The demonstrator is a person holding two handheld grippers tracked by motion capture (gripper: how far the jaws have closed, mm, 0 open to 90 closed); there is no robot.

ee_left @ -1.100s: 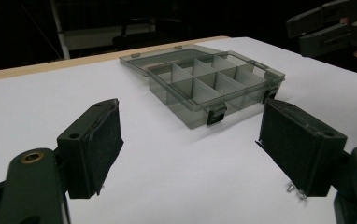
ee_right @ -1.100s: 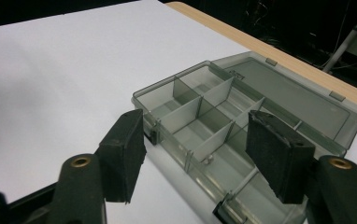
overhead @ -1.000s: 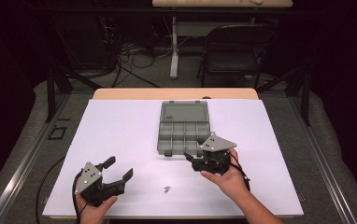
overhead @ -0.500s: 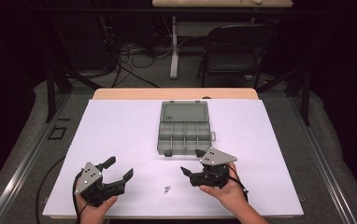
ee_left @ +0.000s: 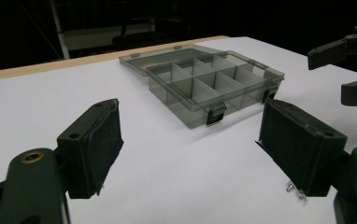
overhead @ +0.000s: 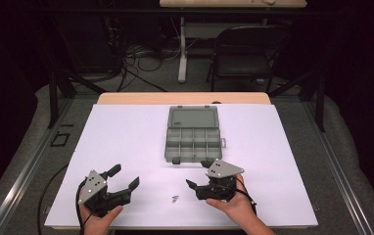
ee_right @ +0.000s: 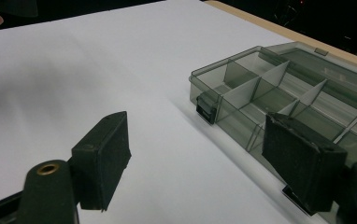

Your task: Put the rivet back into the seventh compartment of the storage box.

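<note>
- Currently, both grippers are hovering low over the near edge of the table with nothing between their jaws: the left gripper (overhead: 121, 178) is standing spread wide, and the right gripper (overhead: 198, 175) is likewise spread.
- Between the two tools, the small screws (overhead: 175, 198) are lying loose on the white sheet; seen from the left gripper view, the same screws (ee_left: 296, 190) are sitting just beside that tool's right-hand jaw, low and slightly outside the gap.
- Judged from the high view, the right gripper is sitting nearer the screws, which are lying just off its jaw tips toward the other tool; the left gripper is standing farther off.
- Ahead of both tools, the compartment box (overhead: 193, 133) is lying open, its lid folded flat on the far side and its long axis running away from the person; the compartments are appearing empty.
- In the right gripper view, the box (ee_right: 279, 93) is lying close beyond the right-hand jaw, its front latch facing the tool.
- Underneath, the table (overhead: 126, 132) is carrying a flat, smooth white sheet, so the screws may be sliding when nudged.
- Beyond the table, a chair (overhead: 246, 54) and floor cables are standing in a dark room.
</note>
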